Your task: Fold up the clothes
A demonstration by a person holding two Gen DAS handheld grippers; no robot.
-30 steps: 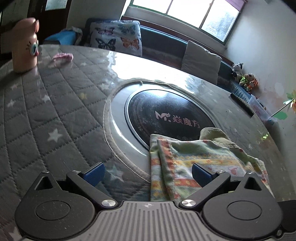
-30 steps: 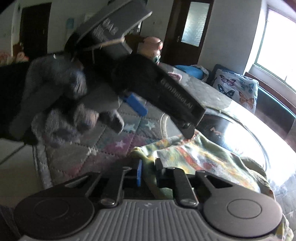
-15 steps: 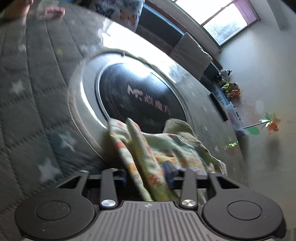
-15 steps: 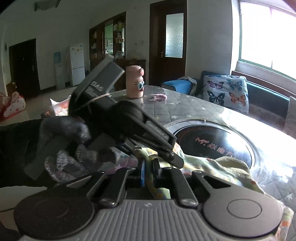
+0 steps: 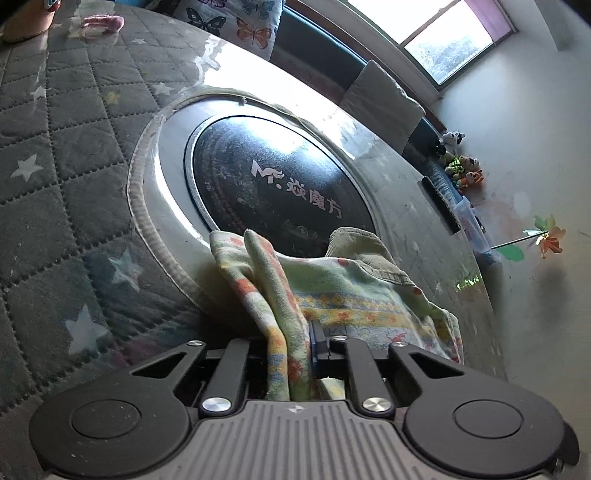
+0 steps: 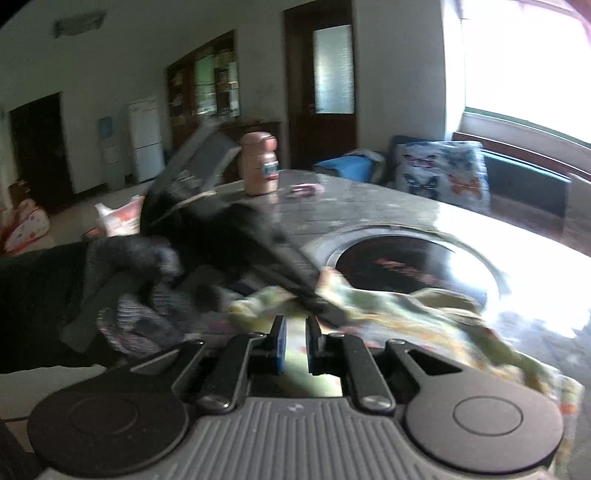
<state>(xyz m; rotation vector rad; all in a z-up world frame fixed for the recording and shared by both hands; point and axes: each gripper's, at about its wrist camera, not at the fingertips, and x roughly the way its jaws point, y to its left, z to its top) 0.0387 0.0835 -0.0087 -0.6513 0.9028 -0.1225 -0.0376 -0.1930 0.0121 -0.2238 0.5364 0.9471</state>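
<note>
A small patterned garment (image 5: 347, 295), green and yellow with orange prints, lies on the round table at the edge of the black cooktop disc (image 5: 273, 184). My left gripper (image 5: 290, 343) is shut on the garment's near edge, which bunches up between the fingers. In the right wrist view the garment (image 6: 406, 314) is blurred. My right gripper (image 6: 295, 341) has its jaws nearly together with cloth between them. The left gripper (image 6: 258, 254), held by a gloved hand (image 6: 122, 280), crosses in front and pinches the same cloth.
A quilted grey star-pattern cover (image 5: 55, 166) lies over the table. A pink bottle (image 6: 258, 164) and a small pink item (image 5: 101, 24) stand at the far side. Butterfly cushion (image 6: 439, 173) and sofa lie beyond. A pinwheel (image 5: 546, 240) is at right.
My left gripper closed from wide open onto the garment's edge and lifted it into a bunch. My right gripper stayed pinched on the cloth and rose; the right view is now blurred by motion.
</note>
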